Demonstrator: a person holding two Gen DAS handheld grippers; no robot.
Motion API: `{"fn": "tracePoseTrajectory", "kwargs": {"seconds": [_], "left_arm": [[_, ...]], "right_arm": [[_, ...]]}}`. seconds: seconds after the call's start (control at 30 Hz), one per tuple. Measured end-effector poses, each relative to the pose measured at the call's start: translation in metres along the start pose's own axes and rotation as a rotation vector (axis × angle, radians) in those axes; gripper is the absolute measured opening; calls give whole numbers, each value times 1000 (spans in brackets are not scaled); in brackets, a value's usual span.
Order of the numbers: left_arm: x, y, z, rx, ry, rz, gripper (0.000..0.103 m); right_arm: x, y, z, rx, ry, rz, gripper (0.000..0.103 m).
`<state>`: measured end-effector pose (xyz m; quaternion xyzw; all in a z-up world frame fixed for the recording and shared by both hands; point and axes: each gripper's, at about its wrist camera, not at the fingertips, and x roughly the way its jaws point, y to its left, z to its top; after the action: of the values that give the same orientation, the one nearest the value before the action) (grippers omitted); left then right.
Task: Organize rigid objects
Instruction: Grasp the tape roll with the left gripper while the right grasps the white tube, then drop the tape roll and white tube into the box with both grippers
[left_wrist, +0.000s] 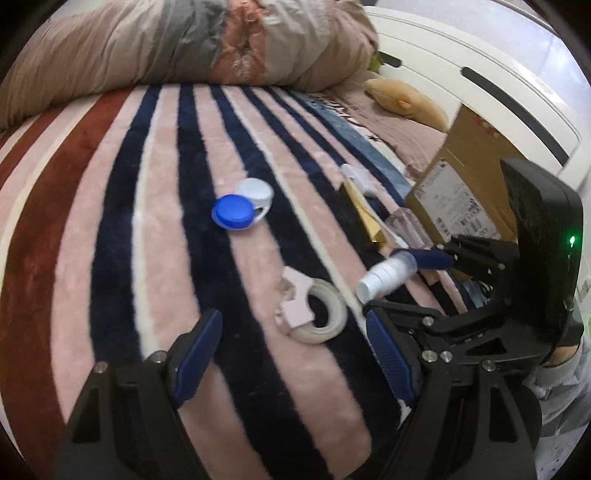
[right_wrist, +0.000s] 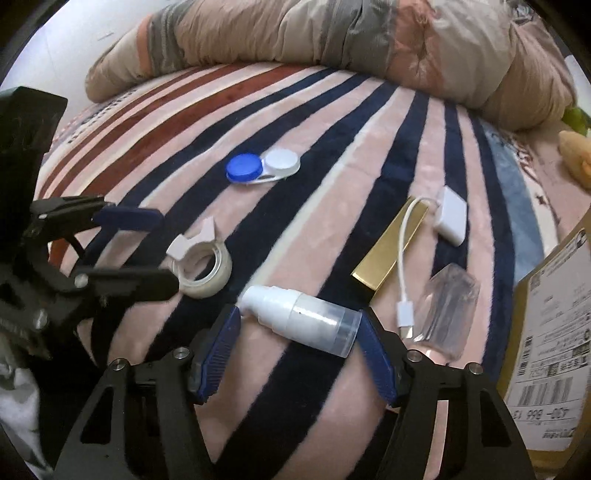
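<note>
A white pump bottle (right_wrist: 299, 317) lies across my right gripper (right_wrist: 297, 325), end to end between its blue pads, which close on it; it also shows in the left wrist view (left_wrist: 384, 278). My left gripper (left_wrist: 295, 328) is open and empty, just short of a tape roll with a pink dispenser (left_wrist: 310, 312), which also shows in the right wrist view (right_wrist: 201, 264). A contact lens case with one blue and one white cap (left_wrist: 242, 208) lies farther out on the striped blanket (left_wrist: 129, 221); it also shows in the right wrist view (right_wrist: 262, 168).
A gold flat box (right_wrist: 391, 247), a white cable with adapter (right_wrist: 448, 214) and a clear small bottle (right_wrist: 447, 310) lie right of the pump bottle. A cardboard box (right_wrist: 546, 350) stands at the right edge. A rumpled duvet (right_wrist: 332, 37) fills the back.
</note>
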<state>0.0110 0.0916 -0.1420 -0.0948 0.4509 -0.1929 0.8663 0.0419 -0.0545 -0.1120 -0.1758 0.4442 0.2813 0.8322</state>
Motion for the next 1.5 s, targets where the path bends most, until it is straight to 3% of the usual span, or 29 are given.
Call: {"fn": "tracePoseTrajectory", "kwargs": {"seconds": [0.1, 0.17, 0.3, 0.43, 0.53, 0.73, 0.9, 1.13, 1.2, 1.27, 1.5], "left_arm": [[5, -9, 1, 22, -5, 4, 74], [10, -12, 2, 30, 2, 4, 61], [20, -23, 3, 94, 19, 70, 41], [25, -30, 3, 126, 7, 132, 40], [20, -35, 6, 124, -15, 130, 40], [-14, -64, 28, 146, -125, 110, 40], [-48, -118, 61, 219, -207, 97, 40], [-62, -202, 104, 305, -252, 27, 40], [-54, -225, 113, 333, -243, 19, 40], [-43, -245, 120, 360, -228, 16, 40], [5, -295, 133, 402, -87, -45, 40]], "right_arm": [[-15, 1, 1, -11, -36, -5, 62], [-30, 2, 2, -26, -68, -54, 62], [-63, -3, 7, -21, -143, -55, 62], [-108, -13, 9, -1, -259, -48, 62], [-152, -29, 3, 40, -359, -36, 62], [-217, -73, -28, 127, -479, -172, 62], [-230, -120, -59, 227, -456, -209, 62], [-205, -167, -81, 274, -370, -201, 62], [-200, -176, -86, 275, -361, -189, 63], [-197, -183, -90, 277, -365, -186, 71], [-199, -194, -104, 261, -401, -139, 71]]}}
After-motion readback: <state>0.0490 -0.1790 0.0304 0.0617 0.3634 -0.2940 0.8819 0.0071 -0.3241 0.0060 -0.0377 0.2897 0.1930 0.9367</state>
